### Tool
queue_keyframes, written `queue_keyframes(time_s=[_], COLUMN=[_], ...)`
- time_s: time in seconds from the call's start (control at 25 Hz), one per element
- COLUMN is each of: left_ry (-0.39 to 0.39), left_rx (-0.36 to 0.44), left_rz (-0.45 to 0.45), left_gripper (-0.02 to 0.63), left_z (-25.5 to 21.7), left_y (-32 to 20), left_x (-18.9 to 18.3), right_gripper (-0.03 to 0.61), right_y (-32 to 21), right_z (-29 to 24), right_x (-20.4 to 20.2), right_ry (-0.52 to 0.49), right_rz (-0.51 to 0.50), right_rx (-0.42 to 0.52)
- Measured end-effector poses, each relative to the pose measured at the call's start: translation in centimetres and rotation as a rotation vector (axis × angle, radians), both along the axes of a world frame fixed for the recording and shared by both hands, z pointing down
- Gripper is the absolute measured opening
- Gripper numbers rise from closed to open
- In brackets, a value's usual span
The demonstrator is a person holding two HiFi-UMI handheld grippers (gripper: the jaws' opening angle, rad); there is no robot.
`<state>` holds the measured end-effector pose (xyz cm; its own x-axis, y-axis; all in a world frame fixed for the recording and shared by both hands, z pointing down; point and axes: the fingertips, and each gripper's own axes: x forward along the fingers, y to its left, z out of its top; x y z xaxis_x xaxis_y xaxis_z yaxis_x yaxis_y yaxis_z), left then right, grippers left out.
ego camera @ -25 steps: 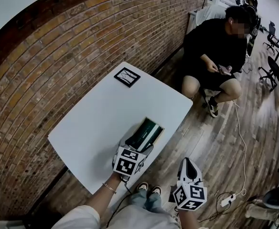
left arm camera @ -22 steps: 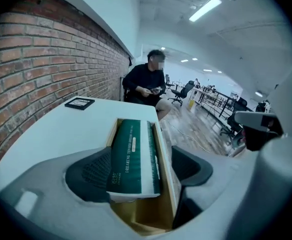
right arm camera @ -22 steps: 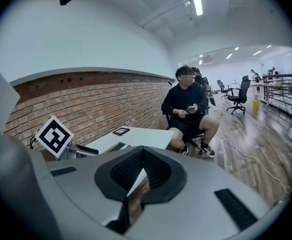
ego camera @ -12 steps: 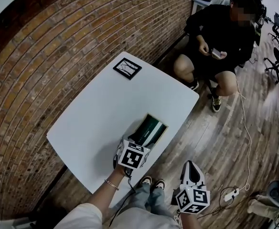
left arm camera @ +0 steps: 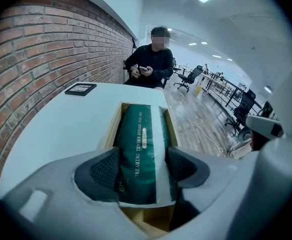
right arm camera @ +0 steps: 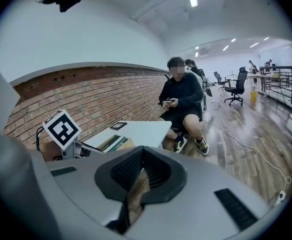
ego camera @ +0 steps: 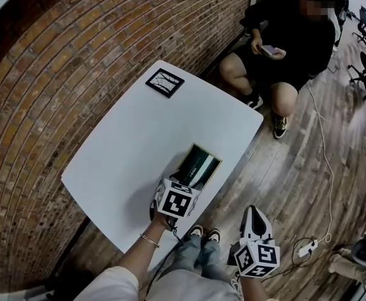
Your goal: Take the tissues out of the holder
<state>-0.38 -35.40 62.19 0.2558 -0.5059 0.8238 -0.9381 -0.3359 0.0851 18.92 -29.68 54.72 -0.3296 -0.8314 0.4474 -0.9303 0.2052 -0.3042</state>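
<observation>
soft glossy green tissue pack lies in rectangular wooden holder.

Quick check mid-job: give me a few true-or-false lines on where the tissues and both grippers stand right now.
1. The tissue pack lies in the wooden holder. True.
2. The left gripper is clear of the tissues. False: the pack is between its jaws, which have just been closing on it.
3. The right gripper is over the table. False: it hangs beyond the table edge, above the floor, shut and empty.
4. A black-framed tile lies at the table's far corner. True.
</observation>
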Motion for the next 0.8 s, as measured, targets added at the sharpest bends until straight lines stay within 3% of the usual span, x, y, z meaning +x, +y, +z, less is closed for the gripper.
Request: queue_keyframes(time_s=[0.32, 0.8], left_ry=[0.018, 0.053], left_rx=[-0.012, 0.091], left_rz=[0.006, -0.015], left_gripper=[0.28, 0.279], left_z=[-0.1, -4.5], left_y=[0.1, 0.2], left_x=[0.0, -0.4], right_gripper=[0.006, 0.006], right_y=[0.2, 0.5], right_z=[-0.3, -1.5], right_x=[0.3, -0.3], right_ry=[-0.003, -0.005], right_rz=[0.008, -0.004], right_rx=[0.003, 0.03])
